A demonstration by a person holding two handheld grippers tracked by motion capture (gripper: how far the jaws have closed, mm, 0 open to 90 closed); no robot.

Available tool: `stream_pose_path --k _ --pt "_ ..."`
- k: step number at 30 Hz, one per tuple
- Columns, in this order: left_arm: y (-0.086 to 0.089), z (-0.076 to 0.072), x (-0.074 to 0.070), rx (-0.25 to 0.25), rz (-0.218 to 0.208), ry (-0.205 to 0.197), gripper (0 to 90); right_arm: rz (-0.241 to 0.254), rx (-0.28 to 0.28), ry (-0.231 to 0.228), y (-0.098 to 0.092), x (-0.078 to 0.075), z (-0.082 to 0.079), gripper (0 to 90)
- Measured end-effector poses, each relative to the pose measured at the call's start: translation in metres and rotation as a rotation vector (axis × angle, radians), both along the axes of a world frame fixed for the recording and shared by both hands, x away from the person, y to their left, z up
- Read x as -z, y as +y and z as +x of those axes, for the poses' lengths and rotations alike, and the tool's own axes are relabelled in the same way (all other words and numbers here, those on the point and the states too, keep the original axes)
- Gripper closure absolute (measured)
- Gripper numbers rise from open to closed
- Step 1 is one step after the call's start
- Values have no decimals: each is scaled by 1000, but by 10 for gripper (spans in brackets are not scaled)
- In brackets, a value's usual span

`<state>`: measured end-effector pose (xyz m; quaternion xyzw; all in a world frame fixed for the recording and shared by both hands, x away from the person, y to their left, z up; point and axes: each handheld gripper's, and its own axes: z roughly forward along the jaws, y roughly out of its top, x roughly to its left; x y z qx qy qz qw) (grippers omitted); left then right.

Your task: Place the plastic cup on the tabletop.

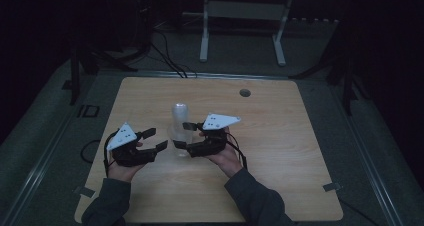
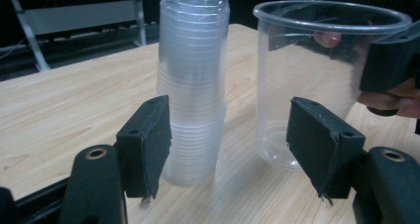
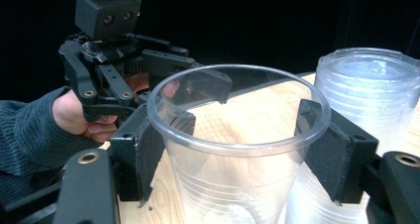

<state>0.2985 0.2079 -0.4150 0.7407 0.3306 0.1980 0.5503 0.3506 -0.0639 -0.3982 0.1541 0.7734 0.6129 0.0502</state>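
Your right tool point(image 3: 233, 149) pinches a single cup point(image 3: 237, 149) beside the stack point(image 2: 193, 85); your left tool point(image 2: 233, 144) hangs spread. Next, set the cup down.

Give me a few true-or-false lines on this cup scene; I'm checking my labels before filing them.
1. The right claw has its jaws around a single clear cup. True.
2. The left claw is clamped on the stack of cups. False: its jaws stand open, and the stack is beyond them, untouched.
3. The single cup stands mouth up. True.
4. The stack of cups lies on its side on the table. False: it stands upright.
5. The single cup is full of dark liquid. False: it looks empty and see-through.
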Motion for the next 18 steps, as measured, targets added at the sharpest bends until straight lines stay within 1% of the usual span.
stream_pose_path --k 9,18 --pt "0 0 1 0 -3 3 342 5 6 12 -2 5 1 287" --pt "2 -1 0 -2 -10 0 342 -3 8 17 -2 10 3 288"
